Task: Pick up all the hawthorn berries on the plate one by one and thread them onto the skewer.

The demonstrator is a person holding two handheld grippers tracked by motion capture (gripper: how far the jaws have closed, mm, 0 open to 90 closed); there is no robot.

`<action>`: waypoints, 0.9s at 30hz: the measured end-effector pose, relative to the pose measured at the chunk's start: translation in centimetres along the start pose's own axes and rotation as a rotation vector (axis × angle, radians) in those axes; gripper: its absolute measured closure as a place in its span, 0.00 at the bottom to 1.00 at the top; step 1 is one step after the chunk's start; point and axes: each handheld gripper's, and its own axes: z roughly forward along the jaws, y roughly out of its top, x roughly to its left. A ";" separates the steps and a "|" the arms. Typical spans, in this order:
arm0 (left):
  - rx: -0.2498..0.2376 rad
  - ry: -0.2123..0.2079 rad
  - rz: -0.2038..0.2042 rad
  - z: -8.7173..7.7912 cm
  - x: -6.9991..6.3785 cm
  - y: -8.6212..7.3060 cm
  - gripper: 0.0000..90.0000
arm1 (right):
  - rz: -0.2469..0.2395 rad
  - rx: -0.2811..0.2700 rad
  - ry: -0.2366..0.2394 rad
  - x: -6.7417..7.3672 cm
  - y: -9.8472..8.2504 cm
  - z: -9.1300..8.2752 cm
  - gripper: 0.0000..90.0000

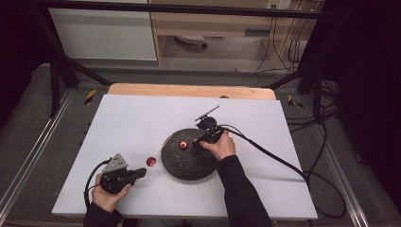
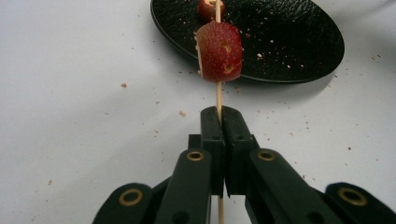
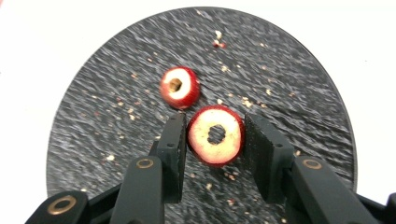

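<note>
The left tongs (image 1: 140,172) are clamped on the near end of a thin wooden skewer (image 2: 218,97). In the high view the skewer's long axis runs diagonally from these tongs up and to the right, ending over the rim of the black round plate (image 1: 189,163); in the left gripper view it points straight away from the jaws toward the plate. One red fruit piece (image 2: 219,51) is threaded on the skewer, clear of the plate and above the white tabletop (image 1: 132,123).

The right tongs (image 3: 215,136) are closed on a second fruit slice (image 3: 215,135) at the plate; the left jaw presses on its red skin and the right jaw stands at its other side. A third, smaller slice (image 3: 179,87) lies on the plate just beyond it.

The right gripper view shows the cut faces: pale flesh with a hole through the centre of each slice, plus crumbs scattered over the plate. The left gripper view shows the seeded red skin of the threaded piece and the skewer passing between the shut jaws. The high view shows both hands and the plate near the tabletop's centre.
</note>
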 end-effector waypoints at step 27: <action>-0.020 0.004 0.014 0.1 -0.9 0.3 0.98 | 0.208 -0.382 0.168 0.7 -5.8 -1.6 0.68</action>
